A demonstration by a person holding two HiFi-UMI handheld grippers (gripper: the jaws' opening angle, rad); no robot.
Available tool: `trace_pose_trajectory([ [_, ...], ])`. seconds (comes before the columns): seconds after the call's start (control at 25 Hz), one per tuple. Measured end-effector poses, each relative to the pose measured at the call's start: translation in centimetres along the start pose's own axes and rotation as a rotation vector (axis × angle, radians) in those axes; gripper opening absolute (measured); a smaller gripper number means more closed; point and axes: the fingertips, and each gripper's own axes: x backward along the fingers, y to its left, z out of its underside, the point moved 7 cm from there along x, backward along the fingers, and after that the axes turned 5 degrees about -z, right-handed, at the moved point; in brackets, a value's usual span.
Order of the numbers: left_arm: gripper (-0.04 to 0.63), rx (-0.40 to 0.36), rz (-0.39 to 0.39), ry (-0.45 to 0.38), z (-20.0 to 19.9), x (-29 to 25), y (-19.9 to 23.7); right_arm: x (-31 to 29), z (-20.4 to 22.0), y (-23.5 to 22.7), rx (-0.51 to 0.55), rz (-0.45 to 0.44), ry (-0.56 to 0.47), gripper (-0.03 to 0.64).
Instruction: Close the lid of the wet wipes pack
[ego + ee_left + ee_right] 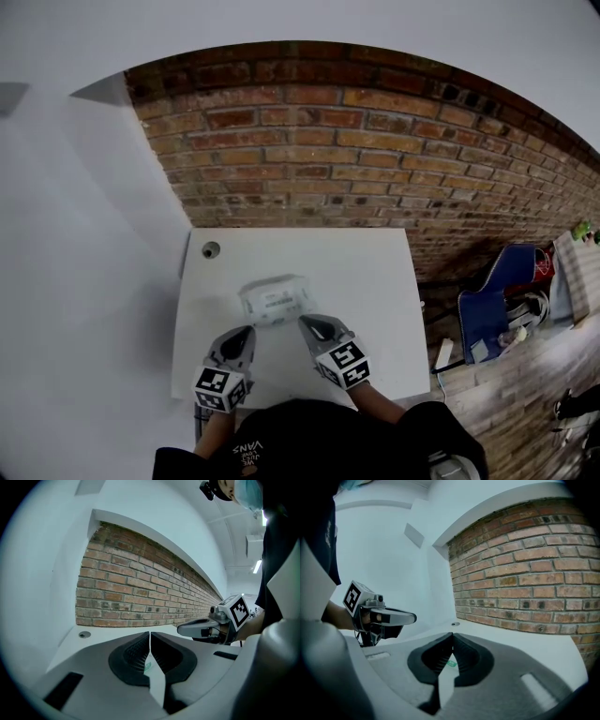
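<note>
A white worktop [375, 281] stands with its far edge against a brick wall [309, 141], a plain white wall [84, 234] to its left and a wooden floor [506, 394] to its right. The wet wipes pack [275, 300] lies flat near the middle of the worktop, slightly towards the near edge, white with a pale label on top. At this size it cannot be told whether the lid is down or raised. The left tongs [150, 634] are fully closed, the two dark pads meeting tip to tip, with nothing gripped between them. The right tongs [452, 635] are in the same condition, tips together and empty. In both gripper views a narrow gap behind the tips shows a white surface with a small green mark below. In the head view both tongs point away from the person and converge on the near side of the pack, the left at its near left corner and the right at its near right corner. Contact with the pack cannot be confirmed from any view. Each tongs appears in the other's view, level with it and just apart. A small round hole [211, 249] sits in the far left corner of the worktop, well apart from the pack. A blue item [492, 314] stands on the floor to the right, clear of the worktop. The person's dark sleeves [309, 441] fill the bottom edge of the head view.
</note>
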Motion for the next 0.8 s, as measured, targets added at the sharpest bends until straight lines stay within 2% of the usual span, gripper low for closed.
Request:
trace_pose_trajectory([
  [0.8,0.003,-0.010,0.036,0.019,-0.6,0.8,-0.5,1.7,-0.5,0.2,-0.008,0.020,0.049,-0.003],
])
